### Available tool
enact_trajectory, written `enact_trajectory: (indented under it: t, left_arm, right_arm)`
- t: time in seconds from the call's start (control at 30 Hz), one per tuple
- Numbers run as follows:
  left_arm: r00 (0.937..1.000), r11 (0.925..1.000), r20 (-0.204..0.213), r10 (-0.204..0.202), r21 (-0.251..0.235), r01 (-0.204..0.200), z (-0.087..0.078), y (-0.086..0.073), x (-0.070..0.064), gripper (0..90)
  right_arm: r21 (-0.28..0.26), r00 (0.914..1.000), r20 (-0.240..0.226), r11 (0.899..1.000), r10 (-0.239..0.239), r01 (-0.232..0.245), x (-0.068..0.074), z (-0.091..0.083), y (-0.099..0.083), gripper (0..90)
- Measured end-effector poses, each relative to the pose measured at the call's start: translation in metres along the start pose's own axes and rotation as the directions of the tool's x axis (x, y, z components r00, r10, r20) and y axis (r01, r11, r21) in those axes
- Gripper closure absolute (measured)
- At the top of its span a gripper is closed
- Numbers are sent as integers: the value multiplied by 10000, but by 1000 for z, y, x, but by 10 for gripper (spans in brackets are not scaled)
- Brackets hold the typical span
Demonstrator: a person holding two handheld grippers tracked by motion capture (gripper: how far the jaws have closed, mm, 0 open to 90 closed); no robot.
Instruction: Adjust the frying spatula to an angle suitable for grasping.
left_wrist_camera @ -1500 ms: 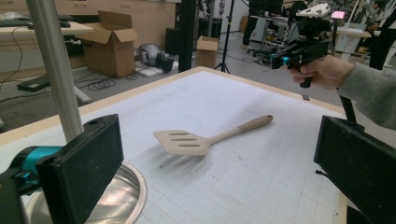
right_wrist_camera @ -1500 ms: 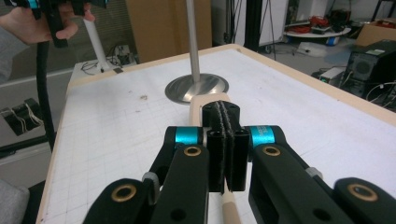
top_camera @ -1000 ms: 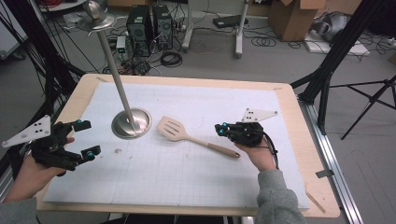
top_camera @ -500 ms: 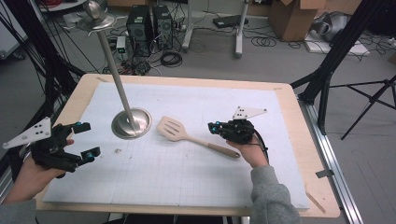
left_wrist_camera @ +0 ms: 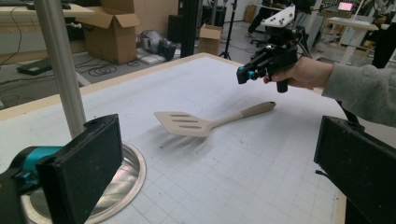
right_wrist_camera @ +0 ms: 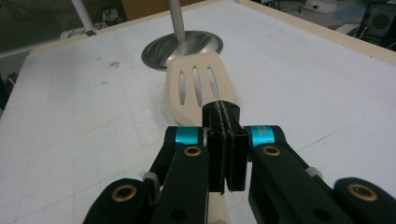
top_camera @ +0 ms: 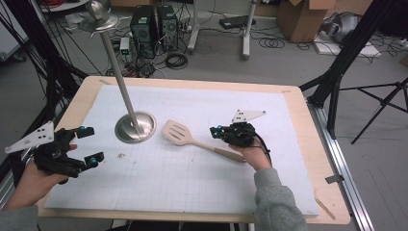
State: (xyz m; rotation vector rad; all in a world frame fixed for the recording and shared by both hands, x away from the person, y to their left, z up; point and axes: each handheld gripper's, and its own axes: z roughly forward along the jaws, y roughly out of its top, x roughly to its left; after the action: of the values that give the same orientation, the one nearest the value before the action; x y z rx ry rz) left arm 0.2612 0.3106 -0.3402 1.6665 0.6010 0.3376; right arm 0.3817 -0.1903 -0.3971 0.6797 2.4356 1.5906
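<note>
A beige slotted spatula (top_camera: pixel 175 133) lies flat on the white mat, its head toward the stand and its handle pointing right. My right gripper (top_camera: pixel 215 131) hovers just above the handle, jaws pressed together with nothing between them. In the right gripper view the shut right gripper (right_wrist_camera: pixel 222 112) points along the spatula (right_wrist_camera: pixel 198 86) toward its slotted head. My left gripper (top_camera: pixel 92 144) is held open near the table's left edge, well clear of the spatula. The left gripper view shows the left gripper (left_wrist_camera: pixel 219 158) wide open, with the spatula (left_wrist_camera: pixel 187 123) lying beyond it.
A metal stand with a round base (top_camera: pixel 135 127) and a tall leaning pole (top_camera: pixel 118 82) sits left of the spatula's head. The white gridded mat (top_camera: pixel 192 183) covers a wooden table (top_camera: pixel 308 120). Beyond the table are cables, computer cases and boxes on the floor.
My right gripper has moved left, along above the spatula's handle toward its head. The left gripper has barely moved and stays open.
</note>
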Motion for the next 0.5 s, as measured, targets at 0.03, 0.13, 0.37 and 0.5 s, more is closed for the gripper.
enact_trajectory:
  t: [0.03,0.13,0.37,0.5]
  left_arm:
    - [10000,10000,-6,-8,10,8,0,0,0,18]
    - [10000,10000,-16,-44,30,44,0,-1,0,18]
    - [10000,10000,11,-23,20,23,0,-1,1,18]
    - [10000,10000,4,-48,41,48,0,-2,2,18]
  right_arm:
    - [39,10000,0,10000,-78,78,0,2,1,897]
    - [84,9998,-83,9998,-205,206,1,9,3,898]
    - [413,9978,-349,9974,-572,586,2,23,6,899]
    - [563,9984,-288,9972,-482,498,-1,28,5,899]
